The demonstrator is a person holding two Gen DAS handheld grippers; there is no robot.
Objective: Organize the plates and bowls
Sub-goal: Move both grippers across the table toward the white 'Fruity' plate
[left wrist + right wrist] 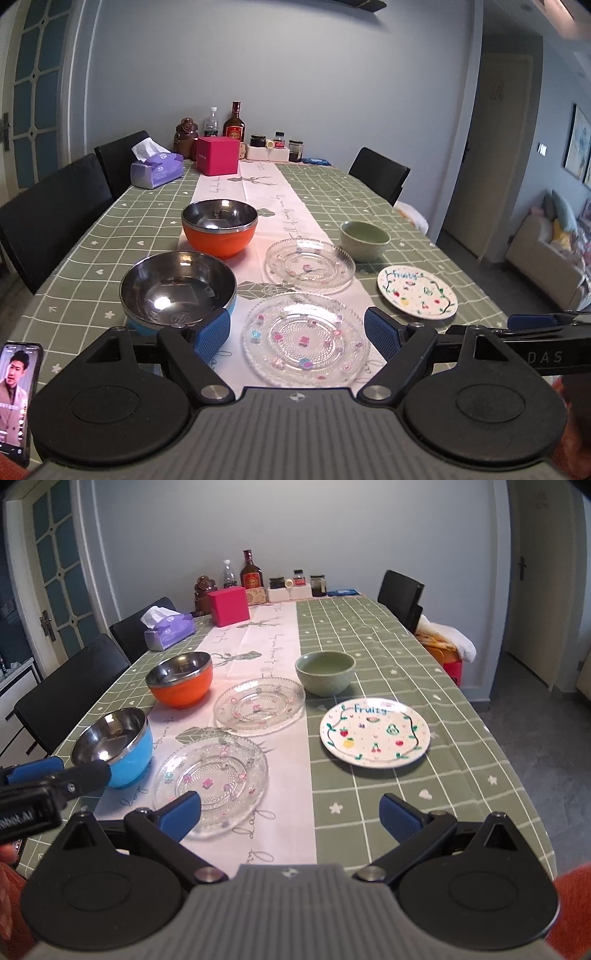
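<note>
Glass was nearest: I had my left gripper wide open and empty over the near glass plate, and my right gripper wide open and empty too. I thought I should pinch its rim softly and set it on the far glass plate. I counted three plates, with the white fruit plate, and three bowls: blue, orange, green.

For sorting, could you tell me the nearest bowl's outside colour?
Light blue, clearest in the right wrist view.
</note>
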